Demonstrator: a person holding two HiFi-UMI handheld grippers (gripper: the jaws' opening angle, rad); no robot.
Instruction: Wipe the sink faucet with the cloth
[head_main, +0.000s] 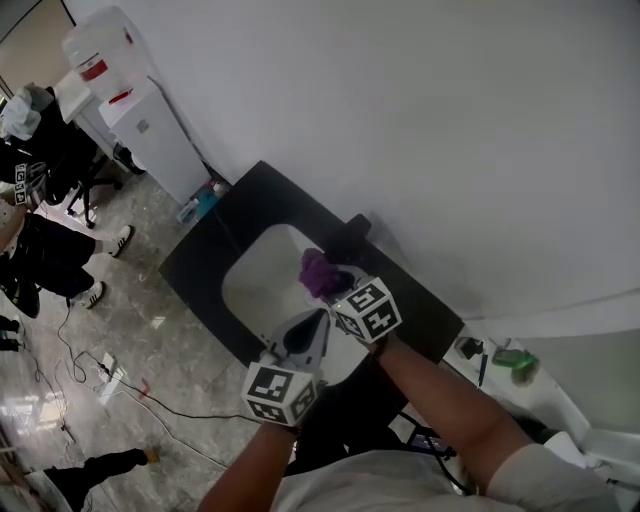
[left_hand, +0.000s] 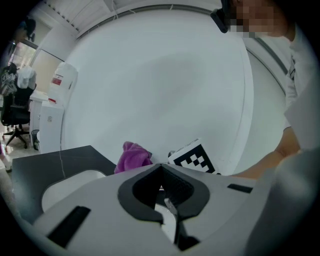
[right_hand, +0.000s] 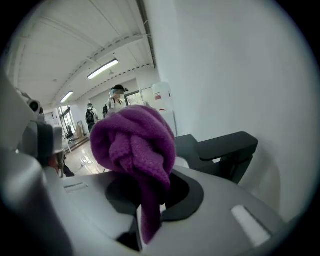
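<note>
A purple cloth is bunched up over the white sink, just in front of the black faucet. My right gripper is shut on the cloth. In the right gripper view the cloth bulges out of the jaws, and the faucet stands close behind it to the right, apart from it. My left gripper hovers over the sink's near side, shut on nothing. In the left gripper view its tips meet, with the cloth and the right gripper's marker cube just beyond.
The sink is set in a black countertop against a white wall. A white water dispenser stands at the far left. People and cables are on the floor to the left. A ledge with a green object lies to the right.
</note>
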